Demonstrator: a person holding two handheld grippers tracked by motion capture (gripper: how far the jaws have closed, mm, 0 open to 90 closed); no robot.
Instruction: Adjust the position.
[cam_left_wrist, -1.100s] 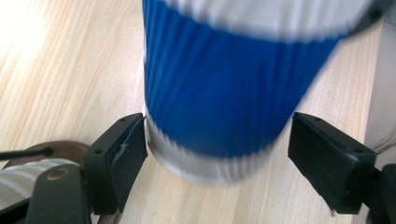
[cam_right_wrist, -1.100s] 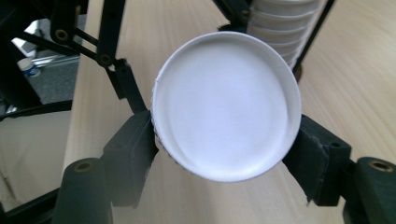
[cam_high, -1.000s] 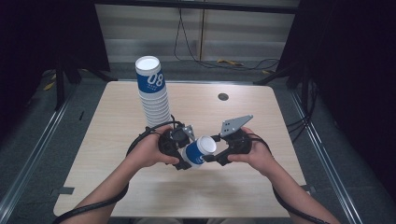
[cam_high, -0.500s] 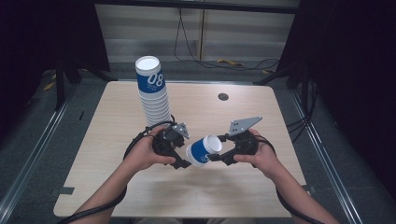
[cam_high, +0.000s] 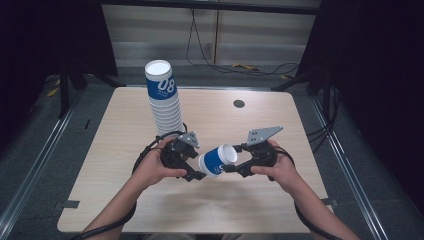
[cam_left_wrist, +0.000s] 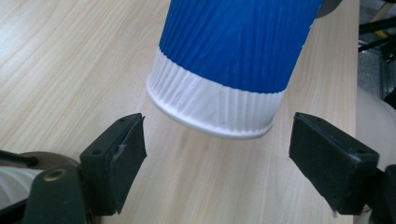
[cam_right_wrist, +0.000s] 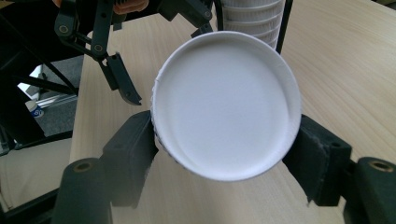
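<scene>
R gripper (cam_high: 231, 167) clamping blue cup (cam_high: 216, 160) sideways above table (cam_high: 280, 130) | L gripper (cam_left_wrist: 217, 158) jaws just opening, off the cup | tip: be pulling L straight back, clearing base.

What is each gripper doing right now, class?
Left gripper: open, pads clear of the paper cup.
Right gripper: shut on the paper cup.
</scene>
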